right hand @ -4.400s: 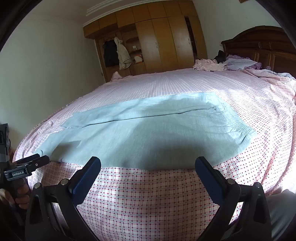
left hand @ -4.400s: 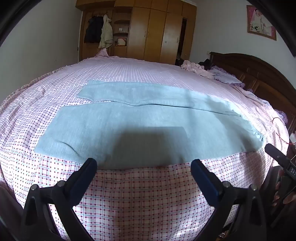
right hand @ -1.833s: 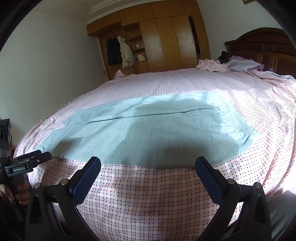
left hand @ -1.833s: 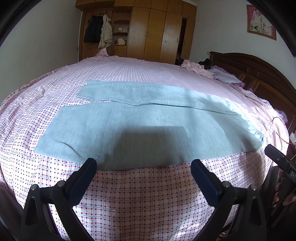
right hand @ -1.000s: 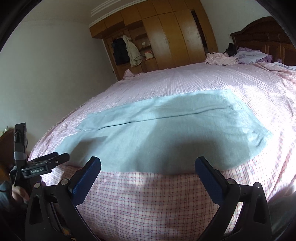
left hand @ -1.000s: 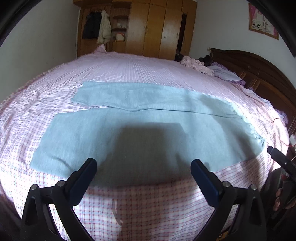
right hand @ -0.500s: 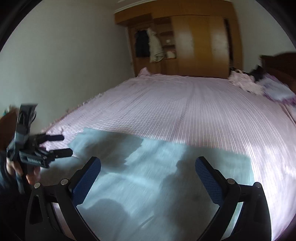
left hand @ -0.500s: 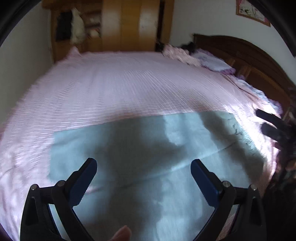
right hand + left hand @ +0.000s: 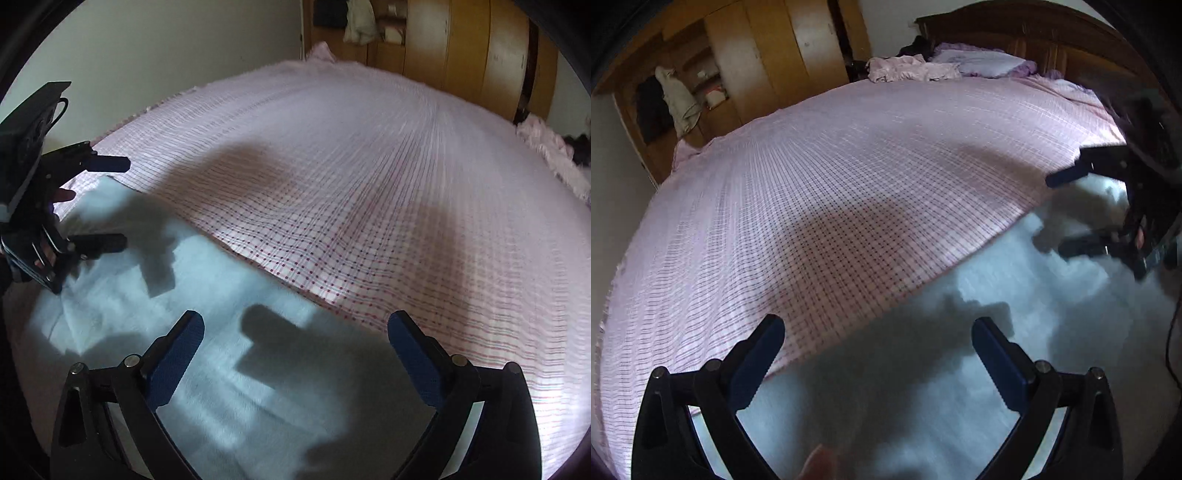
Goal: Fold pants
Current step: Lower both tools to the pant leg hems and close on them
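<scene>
Both of your grippers hang over the pants (image 9: 960, 369) with fingers spread wide and nothing between them. In the left wrist view the left gripper (image 9: 878, 336) has pale blue cloth under and behind its fingertips, and the far edge of the cloth runs diagonally just ahead of them, with the checked bedsheet (image 9: 812, 184) beyond. The right gripper (image 9: 295, 328) sits the same way: cloth beneath the fingers, its far edge just past the tips. Each gripper also shows at the side of the other's view, well apart along the garment.

The step looks like reaching for that far edge to bring it over. Lower each gripper so one finger slides under the edge and the other lands on top, and take only the pants, not the sheet below. Close both at matching spots along the edge, so the fold lifts evenly. The frames are blurred, so slow down before you pinch.
</scene>
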`<state>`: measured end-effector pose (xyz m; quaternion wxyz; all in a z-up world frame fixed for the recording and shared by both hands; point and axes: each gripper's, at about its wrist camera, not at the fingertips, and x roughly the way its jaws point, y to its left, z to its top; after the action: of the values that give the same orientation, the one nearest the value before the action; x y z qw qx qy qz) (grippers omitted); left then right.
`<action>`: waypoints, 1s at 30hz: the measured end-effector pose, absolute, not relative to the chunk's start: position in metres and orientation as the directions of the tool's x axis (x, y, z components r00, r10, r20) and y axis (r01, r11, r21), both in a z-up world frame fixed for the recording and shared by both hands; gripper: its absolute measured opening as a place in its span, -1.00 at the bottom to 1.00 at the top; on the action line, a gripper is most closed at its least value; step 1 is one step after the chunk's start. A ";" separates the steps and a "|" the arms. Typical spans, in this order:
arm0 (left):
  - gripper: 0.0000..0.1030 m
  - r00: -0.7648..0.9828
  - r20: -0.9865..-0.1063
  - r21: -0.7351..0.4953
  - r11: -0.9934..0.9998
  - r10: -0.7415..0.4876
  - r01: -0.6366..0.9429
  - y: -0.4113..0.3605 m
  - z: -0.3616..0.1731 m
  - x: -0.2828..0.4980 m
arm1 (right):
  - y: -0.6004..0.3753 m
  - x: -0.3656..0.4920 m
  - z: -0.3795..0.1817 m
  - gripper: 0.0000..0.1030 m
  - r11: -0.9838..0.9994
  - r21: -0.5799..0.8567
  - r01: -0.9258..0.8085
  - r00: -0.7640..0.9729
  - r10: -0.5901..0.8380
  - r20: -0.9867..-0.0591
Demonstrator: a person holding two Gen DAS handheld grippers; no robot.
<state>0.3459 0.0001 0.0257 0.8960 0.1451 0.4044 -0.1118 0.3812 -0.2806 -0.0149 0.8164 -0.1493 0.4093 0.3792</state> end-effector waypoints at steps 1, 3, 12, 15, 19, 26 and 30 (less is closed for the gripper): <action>1.00 0.641 -0.760 0.123 0.943 -0.110 0.309 0.003 0.023 0.352 | -0.278 0.381 -0.017 0.86 0.661 0.055 -0.748 0.381 0.496 -0.780; 1.00 0.635 -0.758 0.044 0.959 -0.151 0.281 0.009 0.018 0.360 | -0.276 0.383 -0.020 0.86 0.662 0.055 -0.748 0.380 0.495 -0.781; 1.00 0.523 -0.842 0.040 0.949 -0.137 0.314 0.009 -0.023 0.371 | -0.277 0.396 -0.043 0.86 0.691 0.108 -0.714 0.342 0.479 -0.809; 1.00 0.494 -0.850 -0.021 0.950 -0.181 0.312 0.020 -0.025 0.375 | -0.277 0.397 -0.043 0.86 0.694 0.107 -0.712 0.340 0.474 -0.812; 1.00 0.538 -0.824 0.014 0.944 -0.176 0.330 0.021 -0.026 0.364 | -0.275 0.400 -0.043 0.85 0.695 0.117 -0.710 0.337 0.480 -0.810; 1.00 0.560 -0.817 0.064 0.942 -0.140 0.329 0.011 -0.028 0.361 | -0.290 0.402 -0.038 0.50 0.697 0.161 -0.699 0.324 0.509 -0.798; 0.12 0.573 -0.796 -0.010 0.950 -0.197 0.312 0.014 -0.023 0.369 | -0.298 0.407 -0.031 -0.41 0.695 0.219 -0.685 0.307 0.547 -0.779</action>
<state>0.3692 0.0139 -0.0227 0.8843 0.0656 0.4393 -0.1440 0.4066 -0.2984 -0.0308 0.8046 -0.0769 0.4473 0.3829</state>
